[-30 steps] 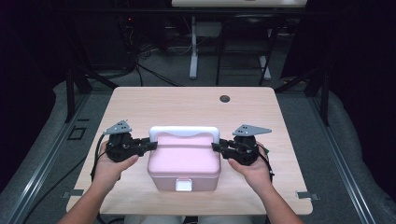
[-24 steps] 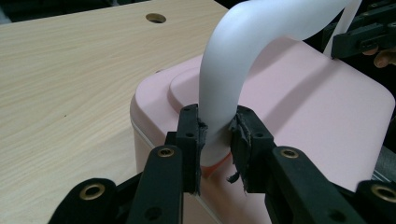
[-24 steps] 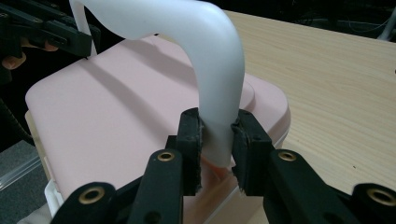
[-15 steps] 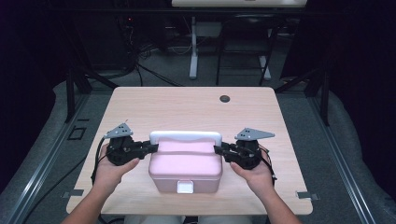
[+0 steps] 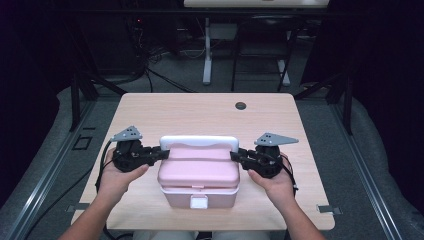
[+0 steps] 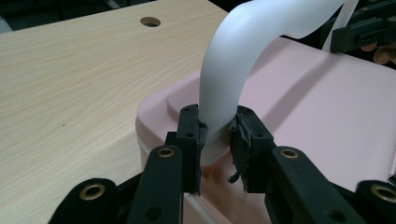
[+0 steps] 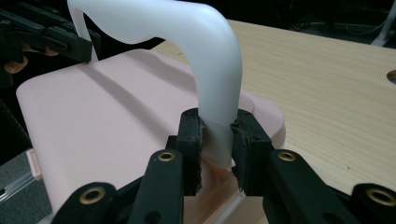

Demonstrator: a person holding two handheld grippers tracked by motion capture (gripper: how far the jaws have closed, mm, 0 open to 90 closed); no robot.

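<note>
A pink lidded box sits near the table's front edge with its white handle raised over the lid. My left gripper holds the handle's left end; in the left gripper view my left gripper pinches the white handle just above the pink lid. Its jaws have just been closing with the handle between them. My right gripper grips the right end; in the right gripper view my right gripper is shut on the handle at its base, above the lid.
The box stands on a light wooden table with a dark cable hole near its far edge. A white latch sits on the box's front. Metal frame legs and cables stand on the floor beyond the table.
Both hands and the handle dipped slightly toward the front edge, then came back. The box has stayed where it was.
</note>
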